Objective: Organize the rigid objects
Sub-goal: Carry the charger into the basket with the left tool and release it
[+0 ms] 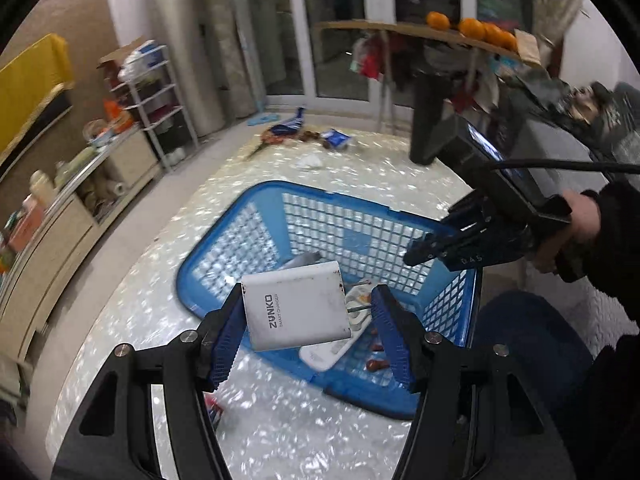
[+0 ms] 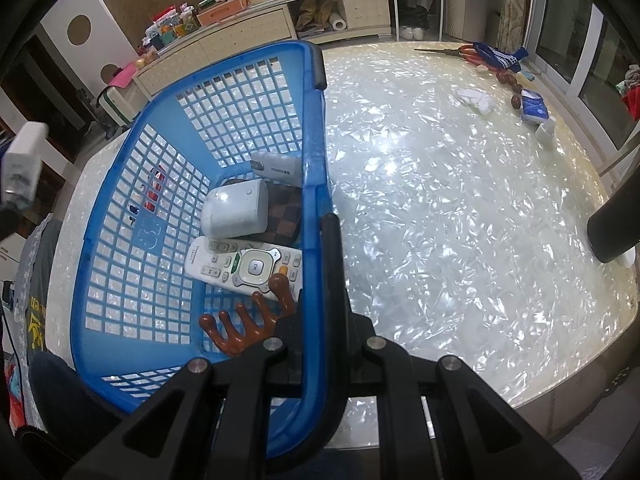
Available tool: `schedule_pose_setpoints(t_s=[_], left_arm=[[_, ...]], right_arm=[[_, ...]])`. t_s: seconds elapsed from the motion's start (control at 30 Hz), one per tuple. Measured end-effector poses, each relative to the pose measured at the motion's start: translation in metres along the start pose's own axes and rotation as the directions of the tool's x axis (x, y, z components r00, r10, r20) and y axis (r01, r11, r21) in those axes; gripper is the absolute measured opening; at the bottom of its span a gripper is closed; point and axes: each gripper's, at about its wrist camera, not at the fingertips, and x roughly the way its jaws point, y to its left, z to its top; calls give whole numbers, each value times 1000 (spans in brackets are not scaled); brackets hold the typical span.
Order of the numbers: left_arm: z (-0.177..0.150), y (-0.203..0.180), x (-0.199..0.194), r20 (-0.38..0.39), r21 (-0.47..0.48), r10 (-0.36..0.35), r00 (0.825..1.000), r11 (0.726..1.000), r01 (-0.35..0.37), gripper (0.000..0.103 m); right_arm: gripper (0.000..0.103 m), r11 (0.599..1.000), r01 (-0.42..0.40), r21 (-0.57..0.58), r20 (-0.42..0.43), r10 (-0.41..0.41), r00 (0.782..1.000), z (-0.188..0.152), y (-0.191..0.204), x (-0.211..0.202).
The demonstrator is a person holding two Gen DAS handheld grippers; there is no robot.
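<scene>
A blue plastic basket (image 1: 360, 240) stands tilted on the pearly table (image 1: 280, 432). My left gripper (image 1: 308, 332) is open above the basket's near rim; a white ZUNKO charger (image 1: 294, 310) hangs between its fingers, touching only the left pad and tilted. My right gripper (image 2: 316, 264) is shut on the basket's rim (image 2: 314, 200) and shows in the left wrist view (image 1: 448, 246). Inside the basket lie a white remote (image 2: 244, 266), a white box (image 2: 236, 210), a checkered wallet (image 2: 286, 216), a grey device (image 2: 276, 168) and a brown claw clip (image 2: 248, 320).
Scissors (image 2: 452, 52), a blue cloth (image 2: 496, 56), a tissue pack (image 2: 534, 110) and brown beads (image 2: 516, 100) lie at the table's far edge. A low sideboard (image 2: 260, 20) and a white rack stand by the wall. A red item (image 1: 214, 406) lies near my left fingers.
</scene>
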Motion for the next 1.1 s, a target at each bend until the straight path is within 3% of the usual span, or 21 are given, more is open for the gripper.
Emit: schedule_pose_setpoints(t_s=[0.1,0.37,0.63,0.8,1.0,1.1], left_arm=[[5,-5,22,-17,35,-29,999,999,29,66],[5,-18,81,-155,126,-63,986,989,83,66],[8,-13,120,-238,108,-79,968,988,107,66],[5,-8,142,-314,113,-66,947,988,106,66],[6,-16,156,-379,136,-85,921,980,146,66],[8,-18,157,-382,137,-93,919,978,156,66]], right_arm=[[10,1000,-7,5,6,7,1000,-1,-1,0],[10,1000,-27,16,13,27,1000,-1,-3,0],[10,999,-43,21,24,42,999,-2,-5,0],[10,998,-53,26,33,52,998,-4,-7,-1],[10,997,-66,28,40,65,997,-4,-8,-1],[10,997,-68,30,41,67,997,-5,-8,-2]])
